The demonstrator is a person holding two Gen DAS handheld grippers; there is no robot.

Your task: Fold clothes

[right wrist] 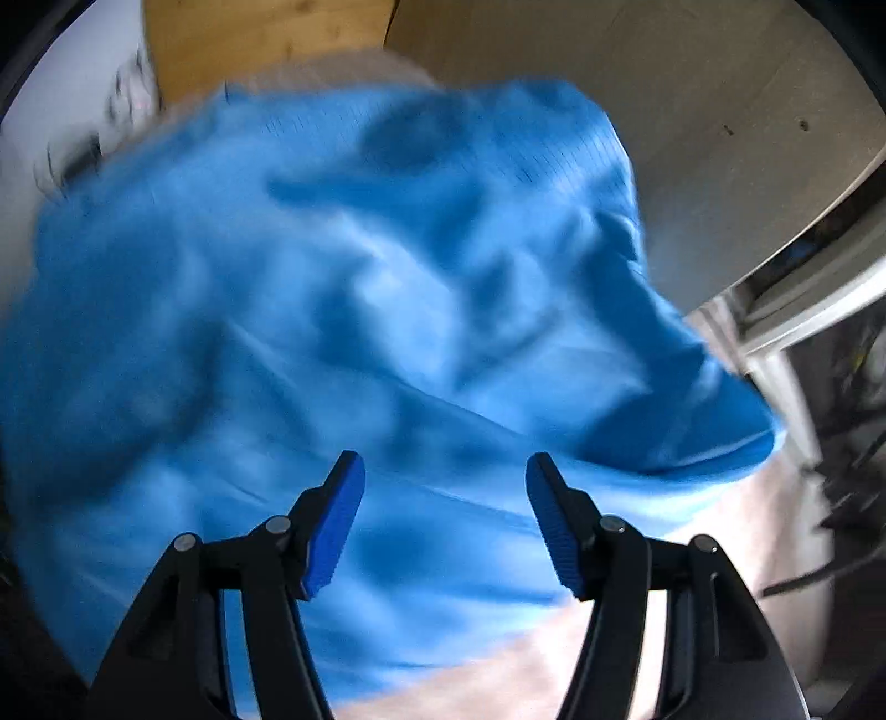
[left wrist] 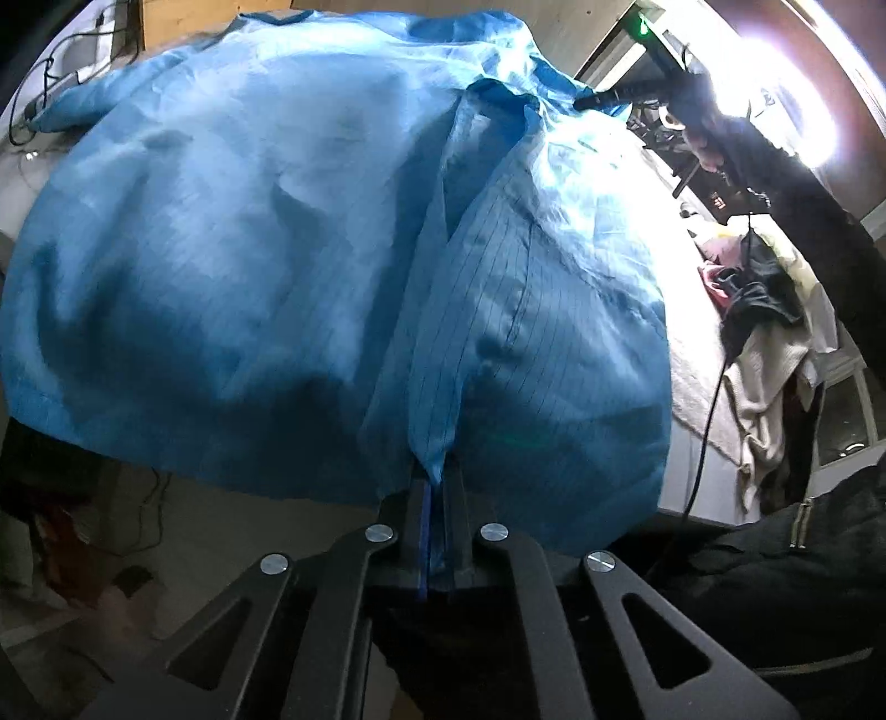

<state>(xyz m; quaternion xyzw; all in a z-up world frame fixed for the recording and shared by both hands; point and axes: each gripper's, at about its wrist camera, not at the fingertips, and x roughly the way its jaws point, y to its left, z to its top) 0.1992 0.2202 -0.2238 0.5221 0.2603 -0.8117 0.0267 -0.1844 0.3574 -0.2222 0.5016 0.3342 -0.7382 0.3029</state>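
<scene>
A large blue garment with thin pinstripes lies spread over a pale surface and fills most of the left wrist view. My left gripper is shut on a bunched edge of it near the table's front edge, and the cloth pulls into a narrow fold between the pads. In the right wrist view the same blue garment appears blurred below my right gripper. That gripper hangs open above the cloth, its blue pads wide apart with nothing between them.
A heap of other clothes lies at the right of the bed, with a black cable running across it. A person's dark sleeve reaches in at upper right. Wooden boards stand behind. Cables lie at far left.
</scene>
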